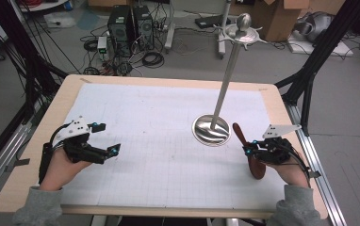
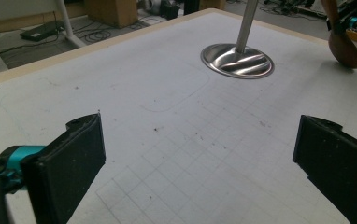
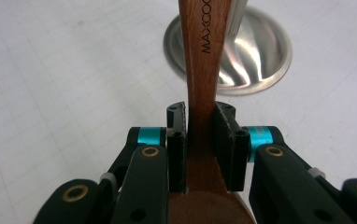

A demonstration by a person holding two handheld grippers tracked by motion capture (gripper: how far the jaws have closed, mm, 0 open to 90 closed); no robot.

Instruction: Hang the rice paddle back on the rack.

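While the right gripper [image 1: 249,149] squeezes the thin neck of the wooden spoon [image 1: 248,151] between its two black pads, the spoon sits near the right edge of the table [image 1: 36,136], with its round end toward the front edge. Its handle points at the shiny metal stand [image 1: 211,130] just beside it. The left gripper [image 1: 110,137] is near the left edge, with its jaws wide apart and nothing between them.
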